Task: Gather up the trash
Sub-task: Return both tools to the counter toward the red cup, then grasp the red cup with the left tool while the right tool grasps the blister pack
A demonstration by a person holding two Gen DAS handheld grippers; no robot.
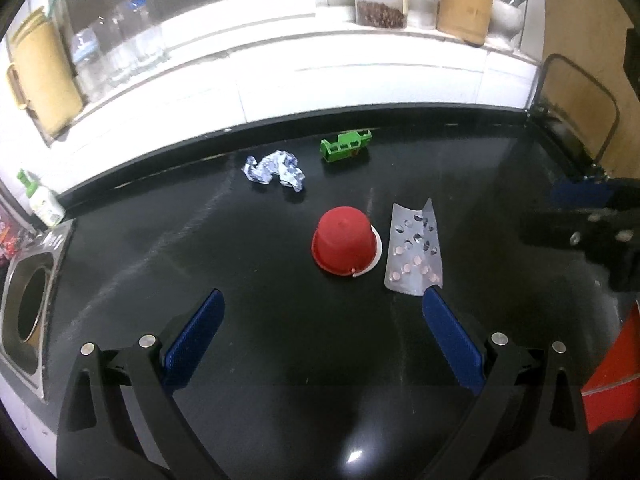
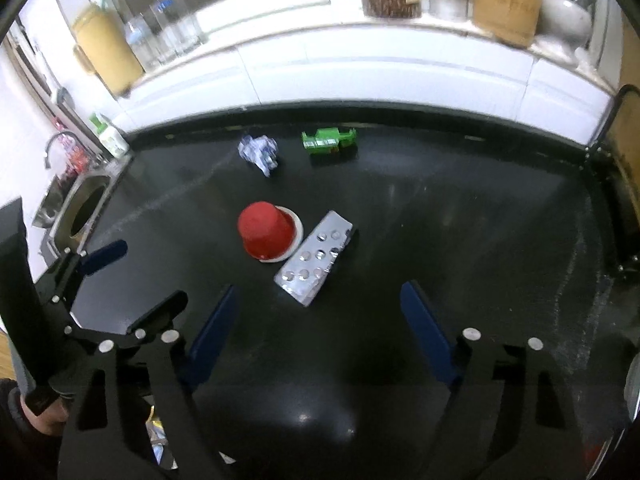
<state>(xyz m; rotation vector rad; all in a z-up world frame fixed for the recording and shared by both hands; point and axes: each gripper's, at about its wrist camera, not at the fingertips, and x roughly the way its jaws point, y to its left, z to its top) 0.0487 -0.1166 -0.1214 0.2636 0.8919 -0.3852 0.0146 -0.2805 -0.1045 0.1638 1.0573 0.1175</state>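
Both hand-held grippers, left (image 1: 320, 312) and right (image 2: 318, 304), I see spread wide, holding nothing. Ahead on the dark surface (image 1: 240, 360) lie the blister pack (image 1: 414, 254), touching the red cup (image 1: 344, 246); crumpled paper (image 1: 274, 170) farther.

A red cup (image 1: 344, 242), green carton (image 1: 346, 145), blue-and-white printed wrapper (image 1: 274, 170) and silver blister pack (image 1: 414, 254) on black countertop (image 1: 200, 240).

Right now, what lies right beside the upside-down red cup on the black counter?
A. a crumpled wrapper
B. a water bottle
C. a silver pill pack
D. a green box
C: the pill pack lies next to the red cup; the wrapper and green box sit farther back.
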